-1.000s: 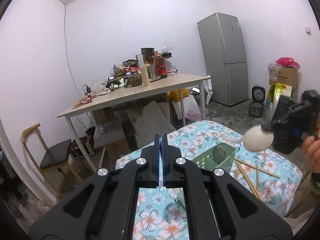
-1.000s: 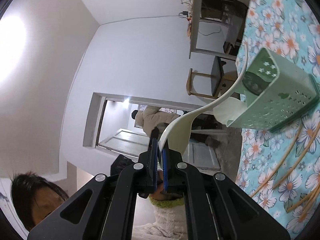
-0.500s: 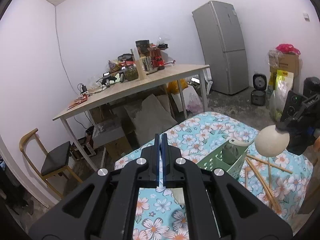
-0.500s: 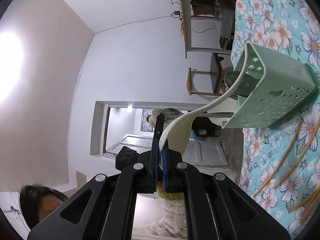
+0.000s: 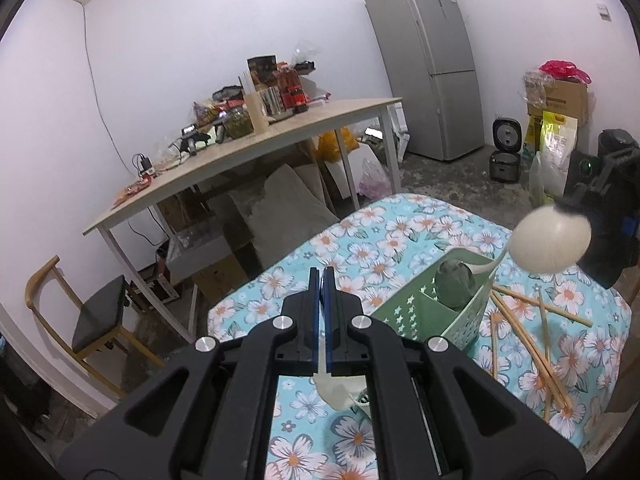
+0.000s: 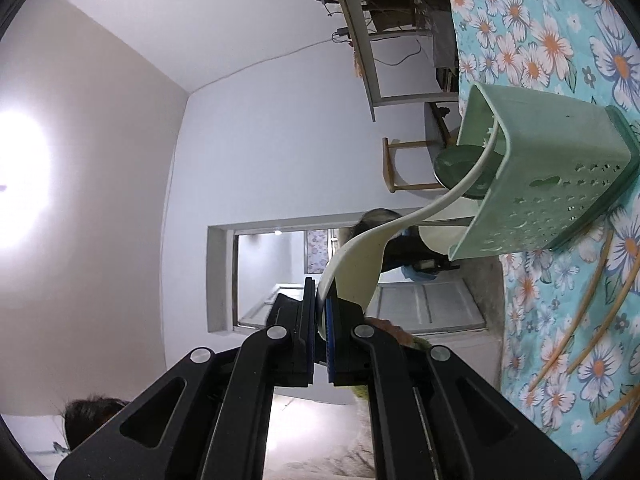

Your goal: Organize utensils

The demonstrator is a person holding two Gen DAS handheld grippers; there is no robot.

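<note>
A green perforated utensil caddy stands on the floral tablecloth. A dark green spoon sits in it. My right gripper is shut on the bowl of a white ladle; its handle end is inside the caddy. The ladle bowl shows at right in the left wrist view. My left gripper is shut with nothing seen between its fingers, held above the cloth left of the caddy. Several wooden chopsticks lie loose right of the caddy. A white spoon lies below my left gripper.
A long wooden table with clutter stands behind, a chair to its left. A grey fridge, rice cookers and bags stand at the back right. Chopsticks also show in the right wrist view.
The right gripper has brought the white ladle toward the caddy, and its handle end has gone from outside the caddy to inside it. The left gripper has drawn back slightly, still shut.
</note>
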